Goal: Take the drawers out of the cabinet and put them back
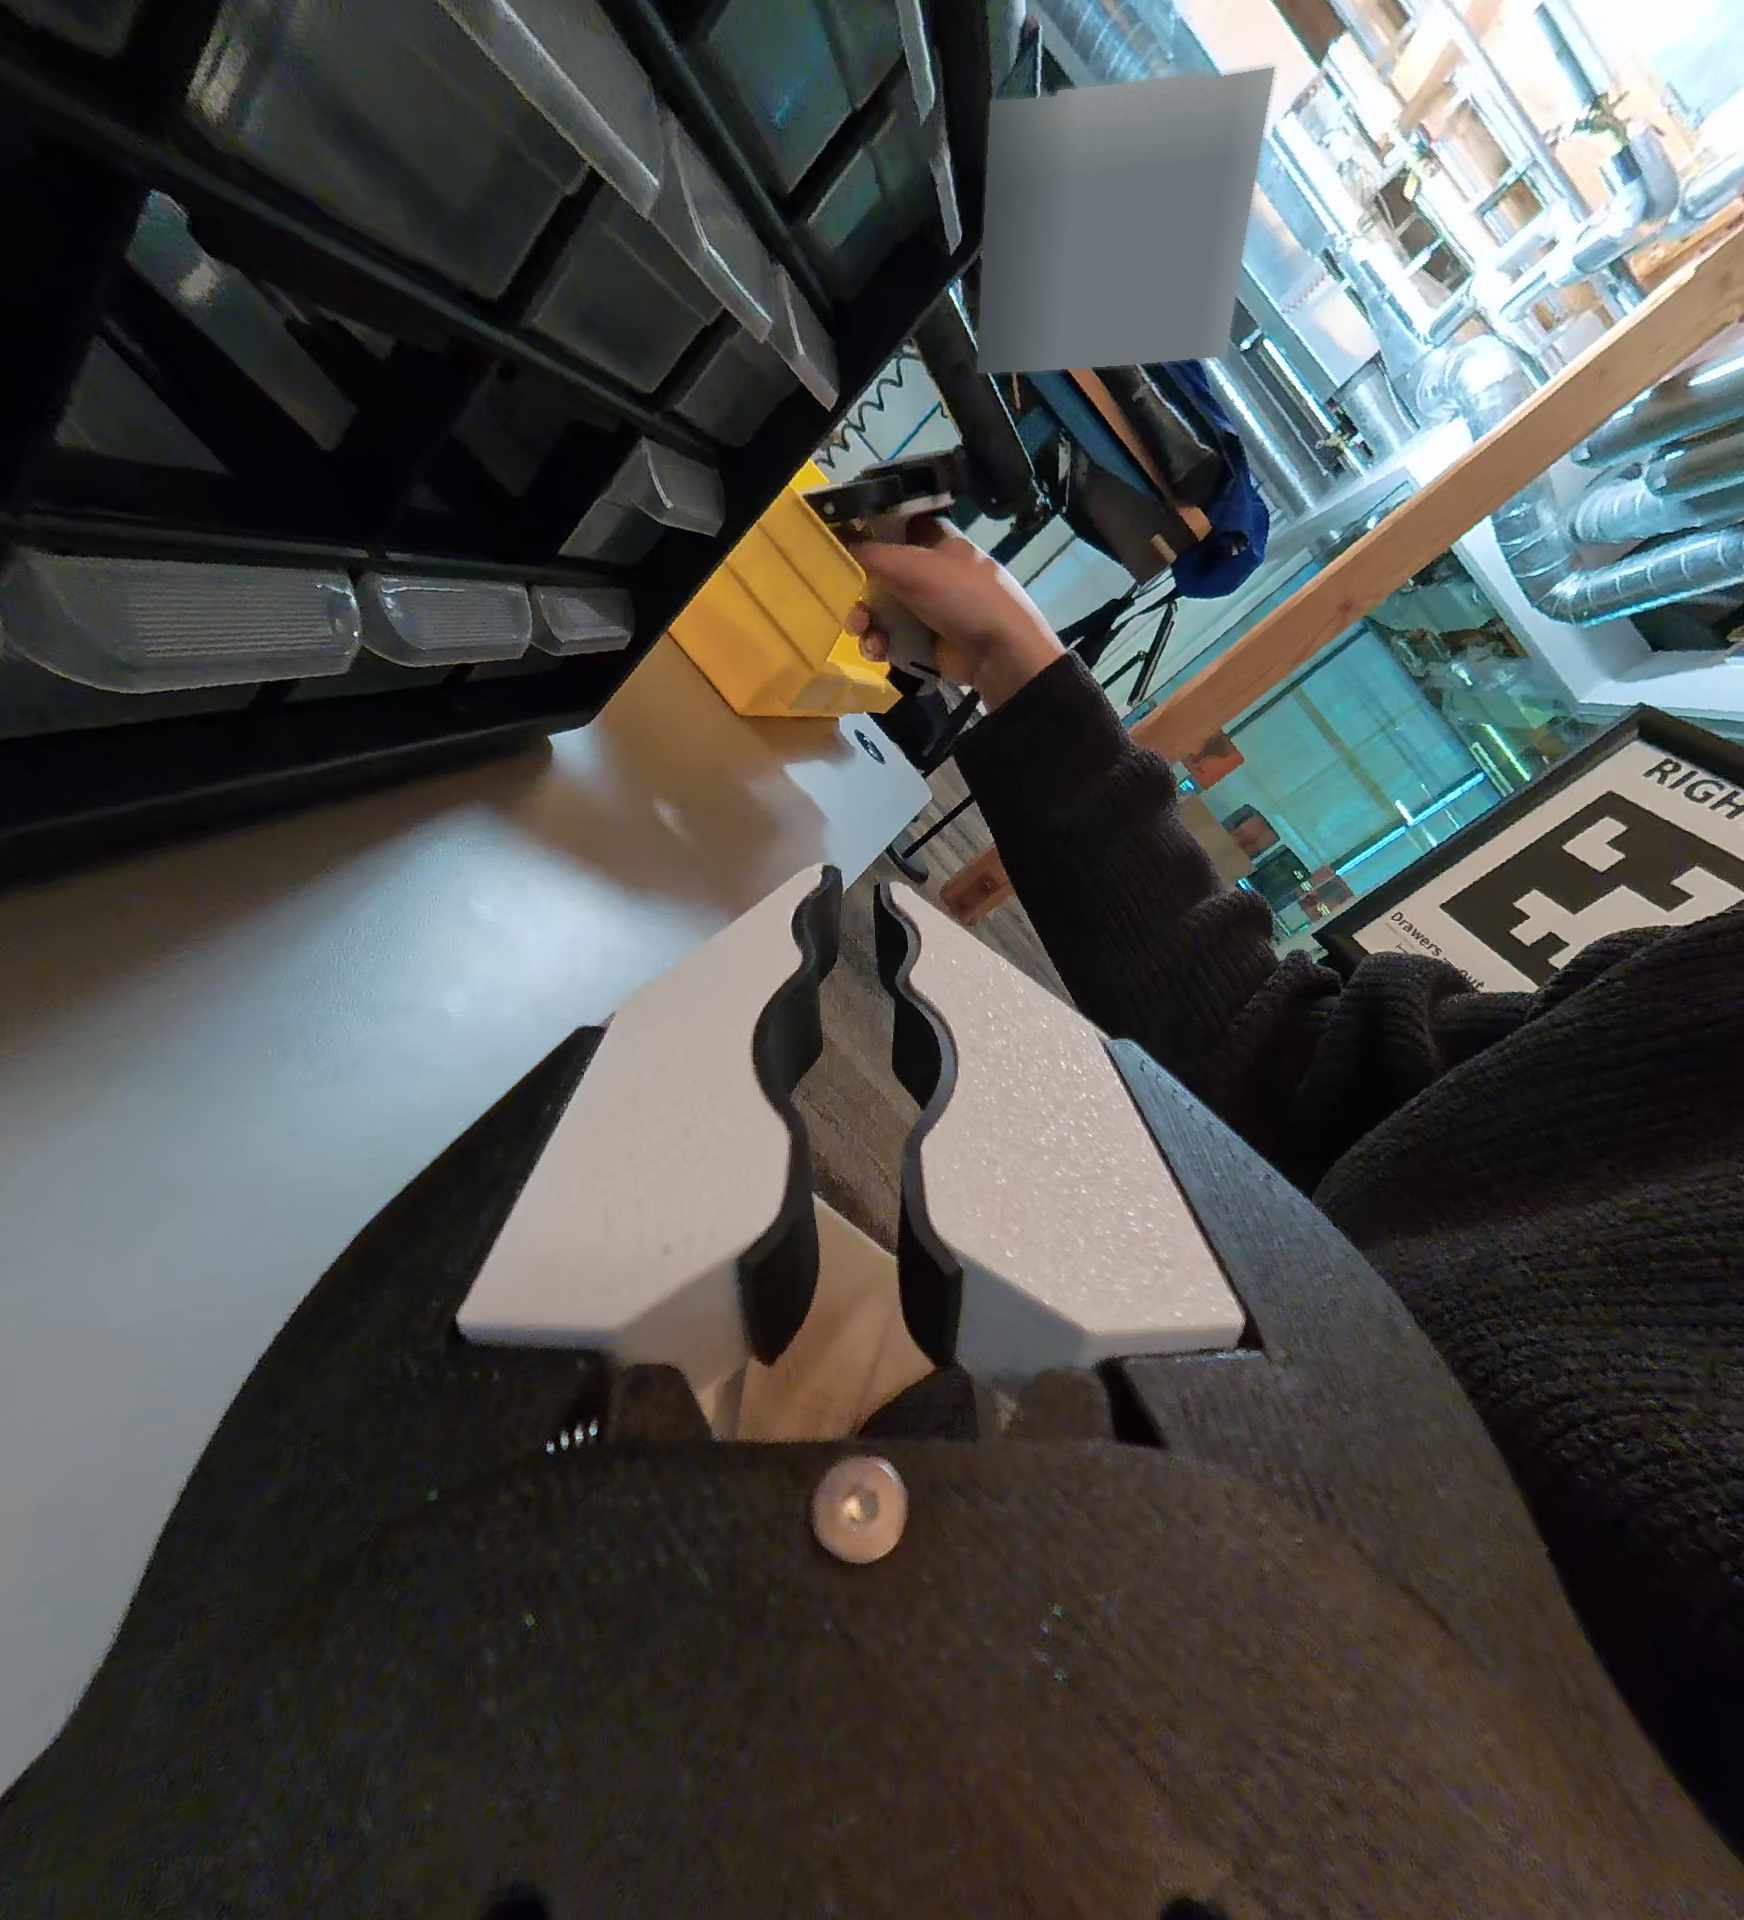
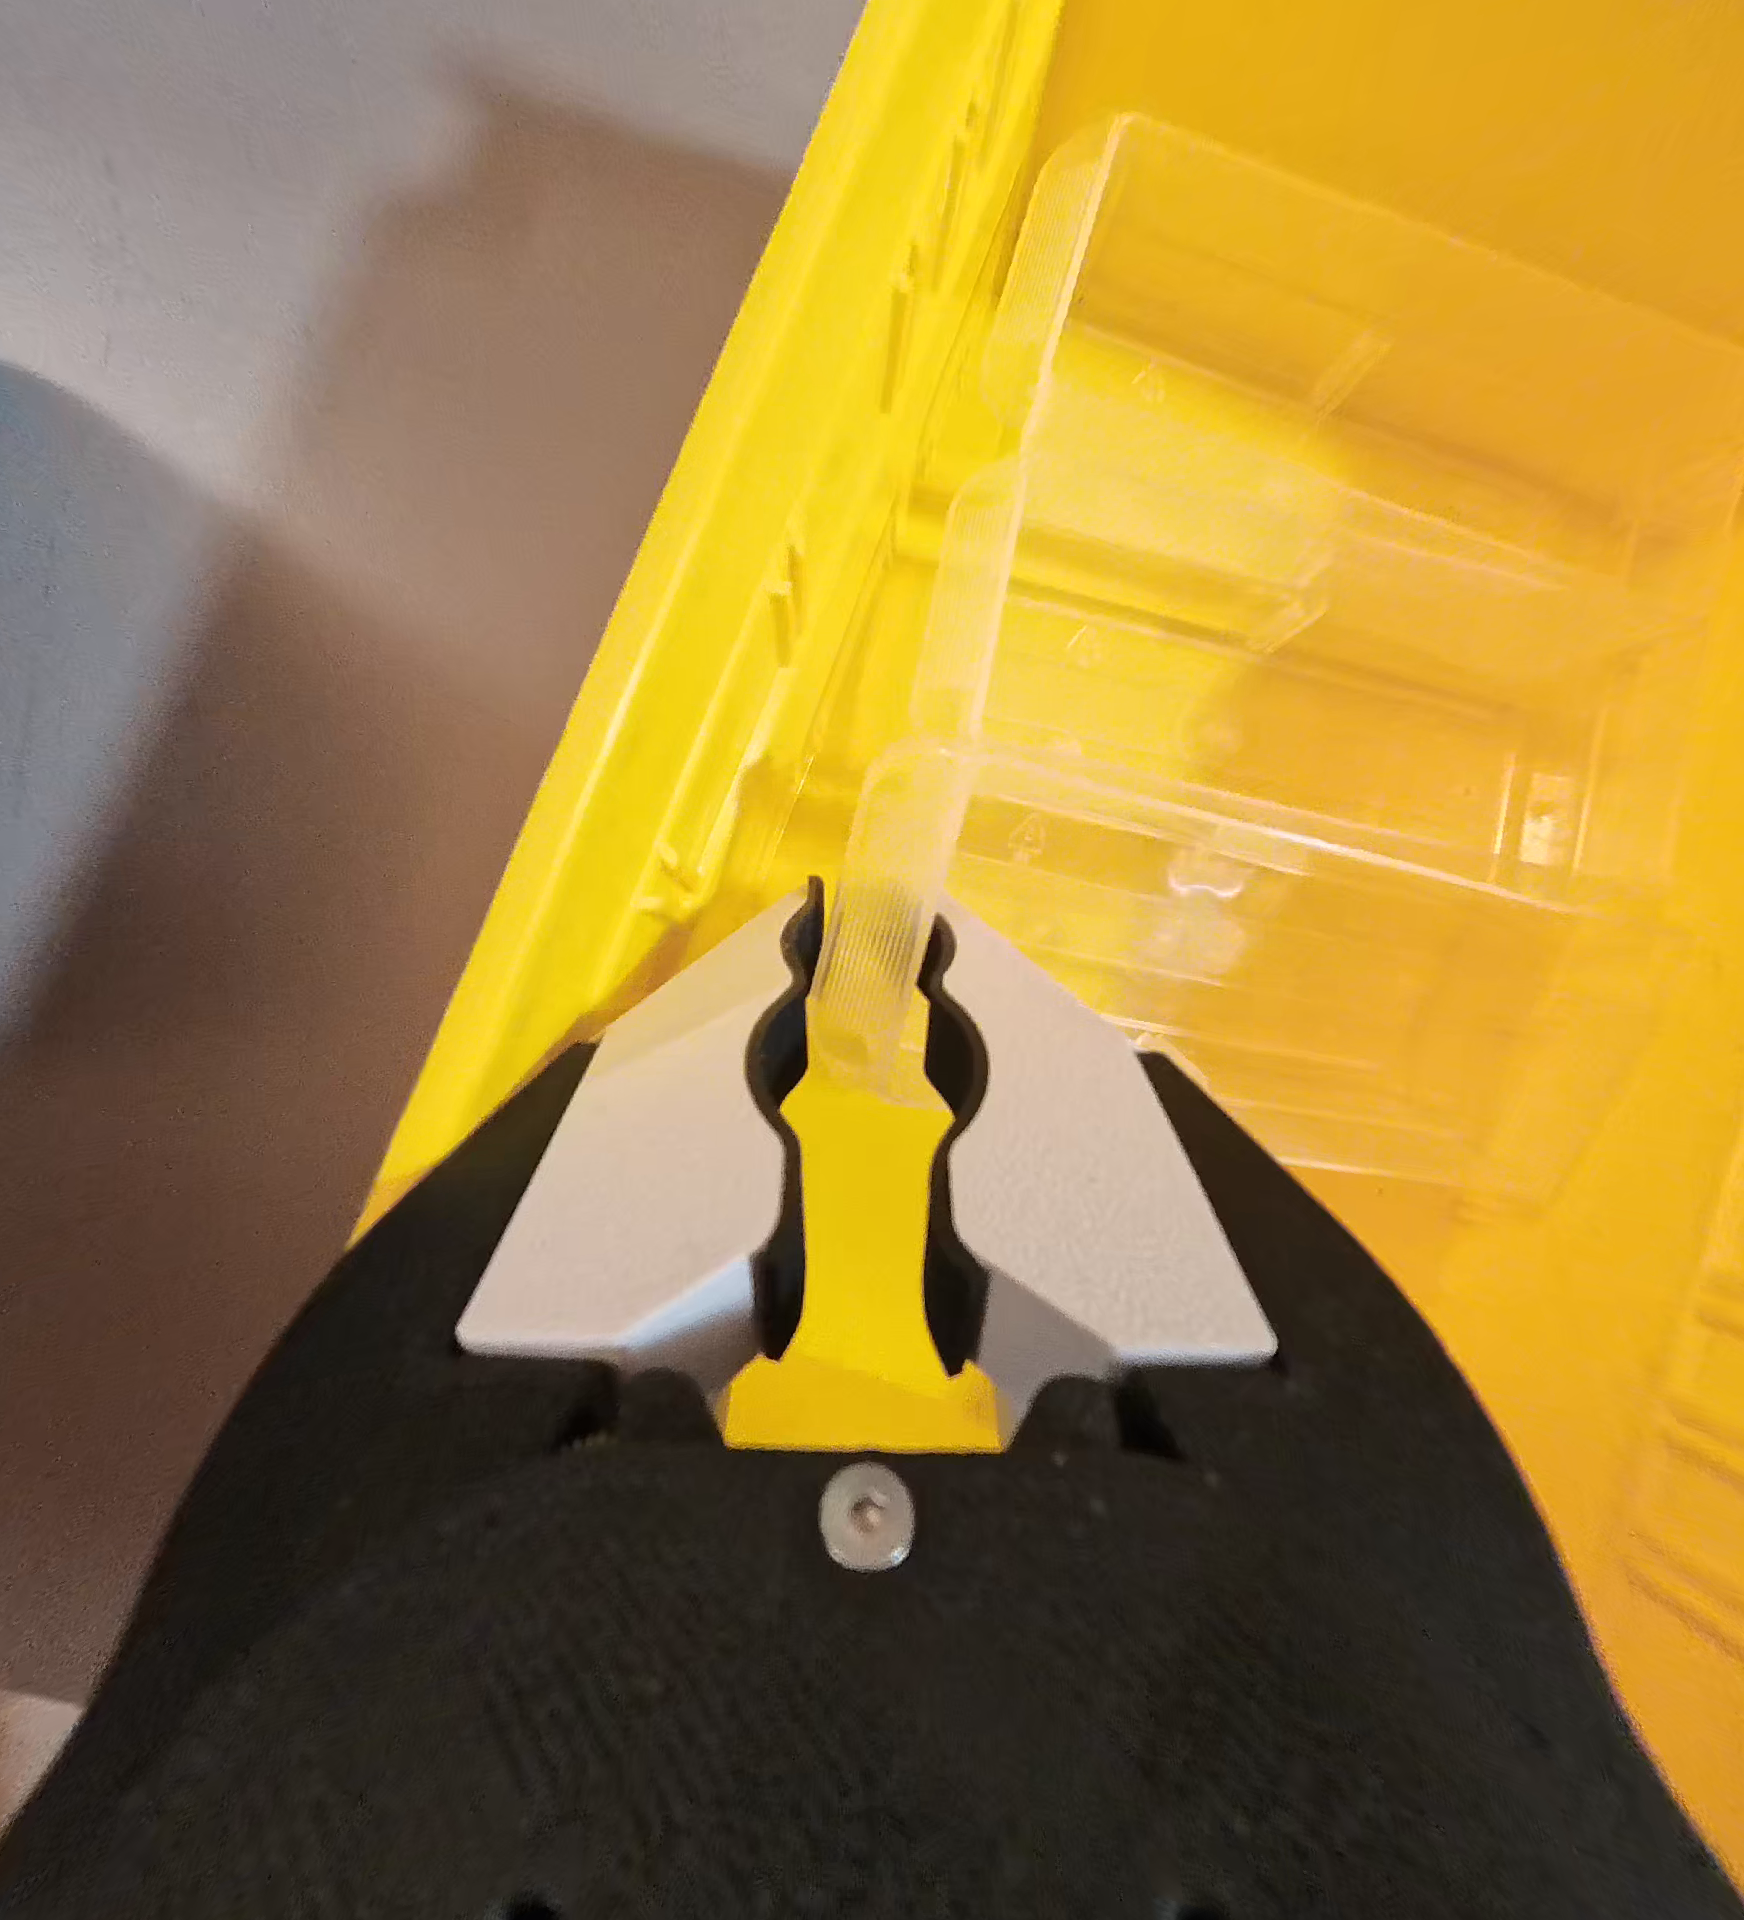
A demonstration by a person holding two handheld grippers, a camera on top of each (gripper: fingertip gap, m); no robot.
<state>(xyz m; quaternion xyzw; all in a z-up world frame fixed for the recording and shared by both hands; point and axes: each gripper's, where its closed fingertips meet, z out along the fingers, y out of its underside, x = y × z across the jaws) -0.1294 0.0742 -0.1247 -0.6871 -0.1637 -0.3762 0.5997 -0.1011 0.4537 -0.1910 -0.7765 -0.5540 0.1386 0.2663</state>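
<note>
A black cabinet (image 1: pixel 348 312) with several clear drawers (image 1: pixel 172 623) fills the upper left of the left wrist view. My left gripper (image 1: pixel 857 899) is empty over the table's front edge, jaws nearly together. A yellow bin (image 1: pixel 785 613) stands to the right of the cabinet. A hand (image 1: pixel 941 603) holds the right gripper at the bin. In the right wrist view my right gripper (image 2: pixel 873 966) is shut on the front handle of a clear drawer (image 2: pixel 1211 862) inside the yellow bin (image 2: pixel 743 623). Two more clear drawers (image 2: pixel 1367 364) lie beyond it in the bin.
The light table (image 1: pixel 276 987) runs in front of the cabinet. A white card (image 1: pixel 873 800) lies near the table edge by the bin. A dark sleeve (image 1: pixel 1159 883) crosses the right side. A framed sign with a black-and-white marker (image 1: pixel 1626 883) stands at the right.
</note>
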